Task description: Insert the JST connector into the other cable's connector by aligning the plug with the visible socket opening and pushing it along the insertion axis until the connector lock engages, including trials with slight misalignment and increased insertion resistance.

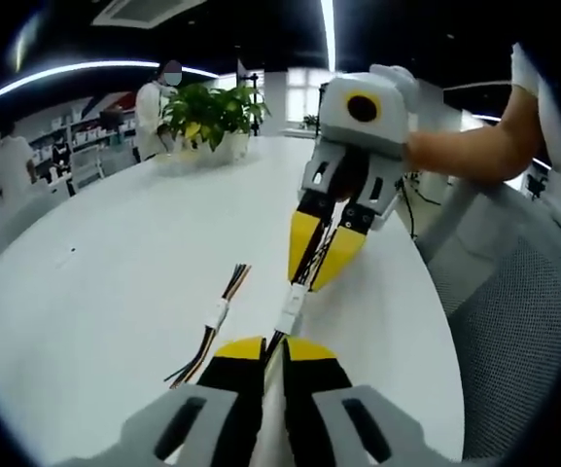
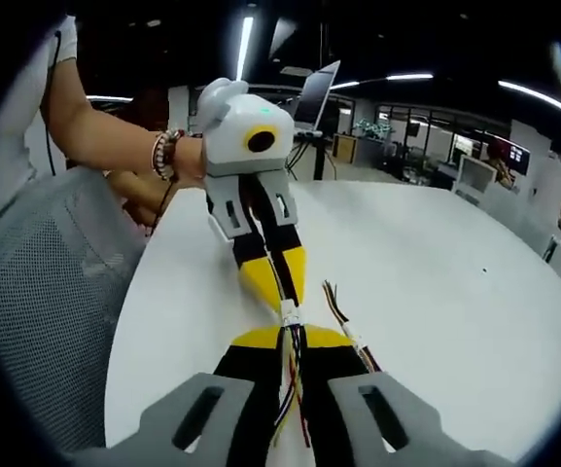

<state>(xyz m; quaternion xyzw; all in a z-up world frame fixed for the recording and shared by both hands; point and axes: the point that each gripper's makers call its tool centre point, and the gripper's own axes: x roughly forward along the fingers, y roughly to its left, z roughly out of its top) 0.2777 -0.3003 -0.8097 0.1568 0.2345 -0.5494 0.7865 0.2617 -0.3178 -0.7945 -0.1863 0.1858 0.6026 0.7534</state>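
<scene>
L gripper (image 1: 273,352) jaws clamped on wire bundle (image 2: 292,384); R gripper (image 1: 321,263) jaws clamped on its cable. White JST connectors (image 1: 292,306) meet between tips, above white table (image 1: 115,272). Spare harness (image 1: 214,321) lies beside.

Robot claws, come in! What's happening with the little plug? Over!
Left claw shut on its cable. Right claw shut on the other cable. White connectors meeting between the claws, lock unconfirmed. Spare cable on the white table, clear of the work.

My grey left hand-held gripper (image 1: 272,352) and white-bodied right hand-held gripper (image 1: 321,265) both wear yellow-tipped black jaws, pinching a white plastic JST connector (image 1: 291,309) with multicoloured wires above the glossy white round worktop (image 1: 115,292).
</scene>
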